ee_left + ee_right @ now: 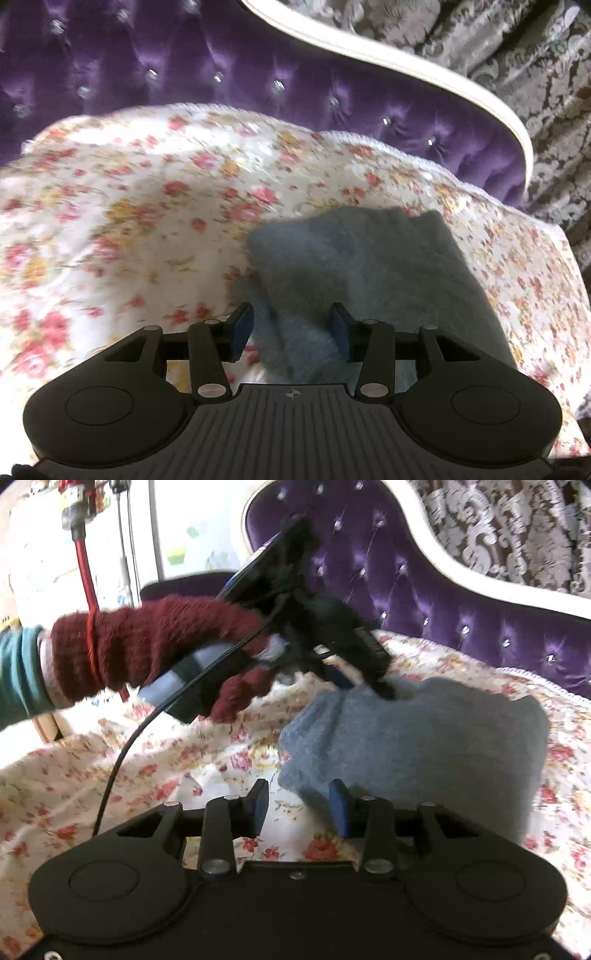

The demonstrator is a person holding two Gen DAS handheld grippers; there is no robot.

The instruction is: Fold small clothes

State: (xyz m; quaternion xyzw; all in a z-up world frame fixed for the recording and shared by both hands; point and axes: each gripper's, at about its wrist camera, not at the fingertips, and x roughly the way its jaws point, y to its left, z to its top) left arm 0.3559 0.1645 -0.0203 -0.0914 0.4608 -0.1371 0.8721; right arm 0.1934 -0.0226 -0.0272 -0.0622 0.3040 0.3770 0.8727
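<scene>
A small grey-blue knitted garment [376,266] lies folded on the floral bedspread [129,206]. My left gripper [291,328] is open, its blue pads on either side of the garment's near edge. In the right wrist view the garment [424,738] lies right of centre. My right gripper [299,805] is open, just at the garment's near left corner. The left gripper [354,664], held by a hand in a dark red glove [147,646], hovers over the garment's far edge.
A purple tufted headboard [184,66] with a white frame [406,70] stands behind the bed. Patterned grey wall [517,55] lies beyond. A red pole [86,572] and a white cabinet [110,535] stand at far left. A black cable [122,753] hangs from the left gripper.
</scene>
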